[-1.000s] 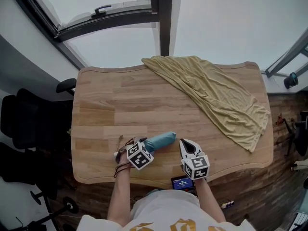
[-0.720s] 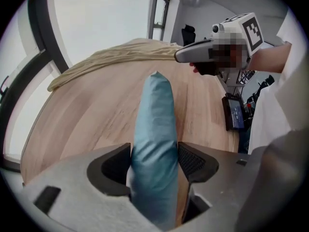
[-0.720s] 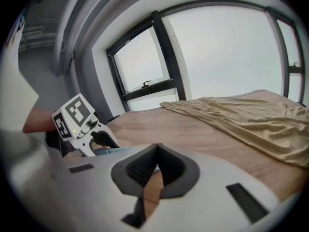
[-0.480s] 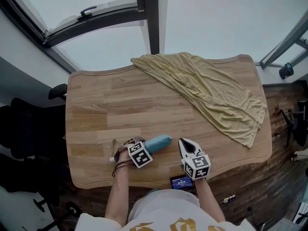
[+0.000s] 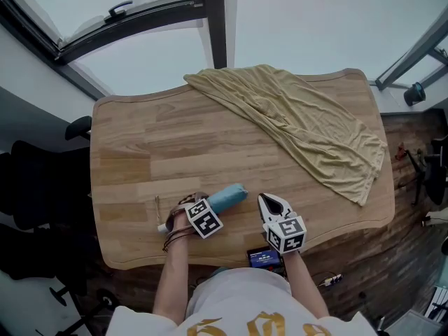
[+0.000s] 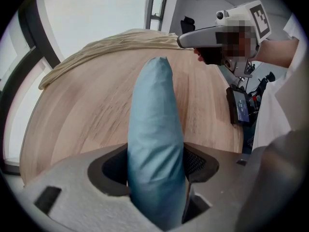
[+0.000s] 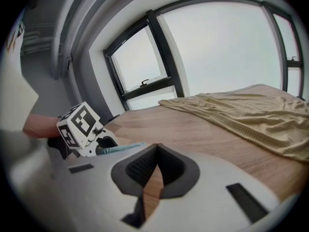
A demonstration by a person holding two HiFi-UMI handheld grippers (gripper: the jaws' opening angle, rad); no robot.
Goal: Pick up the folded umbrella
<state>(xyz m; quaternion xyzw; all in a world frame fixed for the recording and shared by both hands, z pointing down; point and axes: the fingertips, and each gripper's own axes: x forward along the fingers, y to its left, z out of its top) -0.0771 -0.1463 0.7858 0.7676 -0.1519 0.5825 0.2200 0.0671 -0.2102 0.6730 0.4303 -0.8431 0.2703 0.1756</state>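
The folded umbrella, in a light blue sleeve, lies on the wooden table near its front edge, with its pale handle end towards the left. My left gripper points steeply down over it. In the left gripper view the umbrella runs between the two jaws of the left gripper; they have just been opening and stand wide, with a dark gap beside one pad. My right gripper hovers just right of the umbrella, and its jaws meet at the tips with nothing between them.
A crumpled yellow cloth covers the table's far right part. A small device with a lit screen sits at the front edge by my body. Dark chairs stand left of the table, and windows lie beyond it.
My left gripper has come down a little over the umbrella and tilted more steeply. The right gripper has stayed where it was. The head view has shifted slightly.
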